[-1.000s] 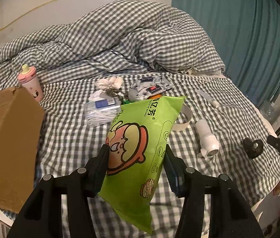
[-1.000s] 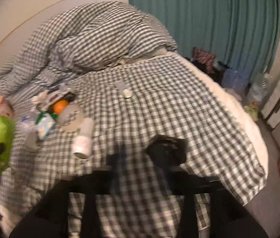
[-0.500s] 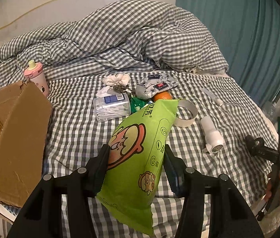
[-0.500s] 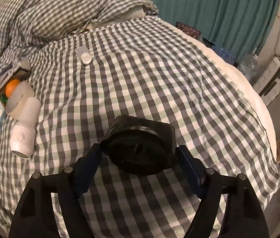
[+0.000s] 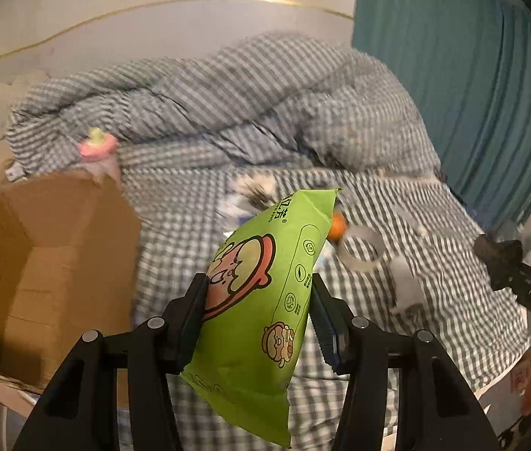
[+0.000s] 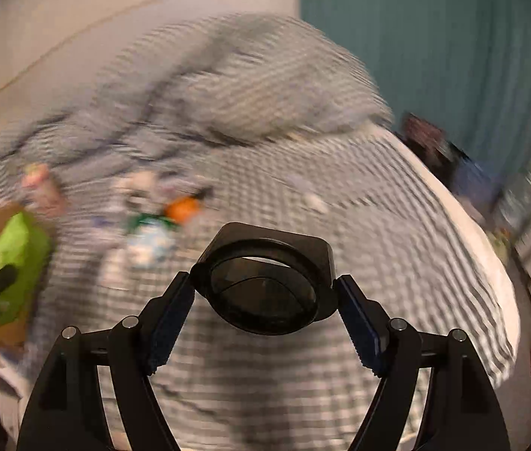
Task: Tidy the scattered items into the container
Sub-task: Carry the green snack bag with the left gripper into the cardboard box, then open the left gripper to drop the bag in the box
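Observation:
My left gripper (image 5: 257, 300) is shut on a green snack bag (image 5: 261, 300) and holds it above the checked bed, just right of the open cardboard box (image 5: 47, 263). My right gripper (image 6: 265, 300) is shut on a round black object (image 6: 265, 285), lifted off the bed. It shows at the right edge of the left wrist view (image 5: 498, 255). The green bag (image 6: 17, 263) shows at the left of the right wrist view. An orange (image 5: 336, 225), a tape ring (image 5: 363, 251) and a white cylinder (image 5: 404, 282) lie on the bed, blurred.
A pink bottle (image 5: 100, 150) stands behind the box. A rumpled checked duvet (image 5: 227, 105) is piled at the back. A teal curtain (image 5: 472, 75) hangs on the right. Several small items (image 6: 149, 233) lie mid-bed. The bed's edge (image 6: 490, 263) drops off to the right.
My left gripper has carried the green bag left and closer to the box. My right gripper has lifted the black object off the bed and swung up. Both views are now motion-blurred.

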Available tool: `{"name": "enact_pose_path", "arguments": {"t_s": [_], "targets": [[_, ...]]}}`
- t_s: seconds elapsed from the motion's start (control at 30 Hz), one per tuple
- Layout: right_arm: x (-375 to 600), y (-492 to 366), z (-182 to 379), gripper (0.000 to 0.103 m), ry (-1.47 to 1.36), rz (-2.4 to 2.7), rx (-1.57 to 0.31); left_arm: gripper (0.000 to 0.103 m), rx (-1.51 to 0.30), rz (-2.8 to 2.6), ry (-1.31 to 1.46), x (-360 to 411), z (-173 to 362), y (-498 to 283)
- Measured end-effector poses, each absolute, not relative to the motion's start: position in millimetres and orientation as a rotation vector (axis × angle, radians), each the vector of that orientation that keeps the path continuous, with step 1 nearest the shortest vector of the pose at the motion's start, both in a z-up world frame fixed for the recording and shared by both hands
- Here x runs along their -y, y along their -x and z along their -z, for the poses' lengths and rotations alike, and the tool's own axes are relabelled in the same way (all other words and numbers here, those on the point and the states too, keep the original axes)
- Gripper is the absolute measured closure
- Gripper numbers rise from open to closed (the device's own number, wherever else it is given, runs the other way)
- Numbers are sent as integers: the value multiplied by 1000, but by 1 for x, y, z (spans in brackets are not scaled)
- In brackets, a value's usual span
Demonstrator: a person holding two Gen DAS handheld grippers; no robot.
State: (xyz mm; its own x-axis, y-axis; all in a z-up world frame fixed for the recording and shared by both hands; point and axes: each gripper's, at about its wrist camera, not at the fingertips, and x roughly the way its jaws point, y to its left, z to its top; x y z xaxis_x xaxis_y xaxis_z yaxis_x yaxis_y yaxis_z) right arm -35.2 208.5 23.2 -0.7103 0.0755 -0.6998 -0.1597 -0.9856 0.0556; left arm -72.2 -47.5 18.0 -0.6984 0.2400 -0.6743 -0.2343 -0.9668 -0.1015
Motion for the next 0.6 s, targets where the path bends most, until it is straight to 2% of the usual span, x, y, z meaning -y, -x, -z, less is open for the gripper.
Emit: {"name": "enact_pose_path", "arguments": {"t_s": [0.27, 0.4, 0.6], "targets": [[-11, 79, -79, 26, 1159, -3200, 49, 49, 113, -2910, 998, 171, -72, 67], [81, 103, -78, 26, 1251, -3325, 138, 49, 131, -2985, 1088, 229, -59, 74], [151, 141, -48, 26, 1442, -3319, 192, 49, 201, -2989, 1255, 281, -17, 92]]}}
